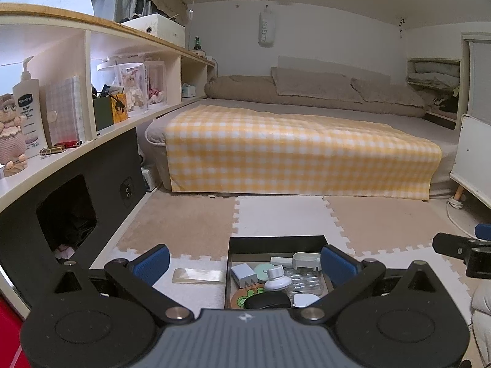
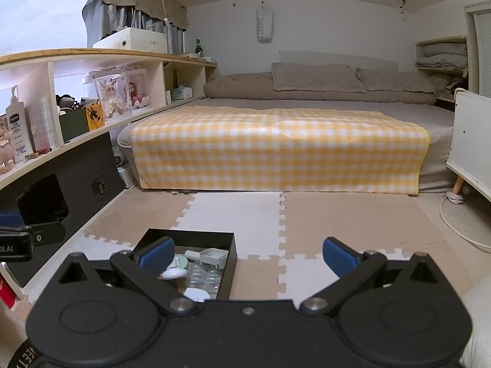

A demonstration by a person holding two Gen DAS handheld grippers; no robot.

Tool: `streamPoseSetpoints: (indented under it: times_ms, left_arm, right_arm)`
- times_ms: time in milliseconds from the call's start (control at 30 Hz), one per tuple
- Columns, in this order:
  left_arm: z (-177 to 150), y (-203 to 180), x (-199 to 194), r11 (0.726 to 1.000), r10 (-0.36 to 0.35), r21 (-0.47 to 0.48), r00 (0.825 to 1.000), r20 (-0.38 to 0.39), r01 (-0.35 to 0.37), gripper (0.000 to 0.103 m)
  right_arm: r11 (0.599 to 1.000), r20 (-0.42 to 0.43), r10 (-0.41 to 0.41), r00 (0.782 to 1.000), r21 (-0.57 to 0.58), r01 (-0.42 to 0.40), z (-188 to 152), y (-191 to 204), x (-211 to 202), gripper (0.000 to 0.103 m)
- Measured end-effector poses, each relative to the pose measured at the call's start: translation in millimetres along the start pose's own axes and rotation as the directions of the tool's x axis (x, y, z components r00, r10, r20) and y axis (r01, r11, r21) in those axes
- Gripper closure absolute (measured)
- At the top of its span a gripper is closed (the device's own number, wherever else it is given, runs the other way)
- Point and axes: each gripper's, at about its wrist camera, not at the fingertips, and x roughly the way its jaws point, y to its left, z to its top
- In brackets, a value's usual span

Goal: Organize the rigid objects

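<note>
Left gripper (image 1: 244, 263) wide, empty, over black box (image 1: 277, 239) of small items on floor mat; right gripper (image 2: 248, 257) wide, empty beside it. Sorting seemingly nearly done; flat packet (image 1: 198, 276) lies outside, likely next pick

We see the left hand-held gripper (image 1: 244, 263) spread wide above the black box (image 1: 277, 240) of small items on the floor mat (image 1: 190, 224).

box (image 1: 277, 240) on floor mat (image 1: 190, 220), bed (image 1: 300, 144) behind
</note>
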Motion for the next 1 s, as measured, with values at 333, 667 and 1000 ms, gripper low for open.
streamPoseSetpoints:
  times_ms: [333, 667, 1000]
  left_arm:
    - [0.3, -0.2, 0.9, 1.0, 0.004, -0.006, 1.0, 0.006, -0.004, 0.0]
    - [0.0, 0.0, 0.1, 1.0, 0.005, -0.008, 1.0, 0.009, -0.005, 0.0]
    - [0.1, 0.8, -0.7, 1.0, 0.003, -0.012, 1.0, 0.014, -0.003, 0.0]
  right_arm:
    - [1.0, 0.003, -0.003, 1.0, 0.0, 0.003, -0.4, -0.3, -1.7, 0.0]
    - [1.0, 0.003, -0.003, 1.0, 0.0, 0.003, -0.3, -0.6, -1.7, 0.0]
    - [1.0, 0.003, -0.002, 1.0, -0.001, 0.002, -0.1, -1.3, -1.8, 0.0]
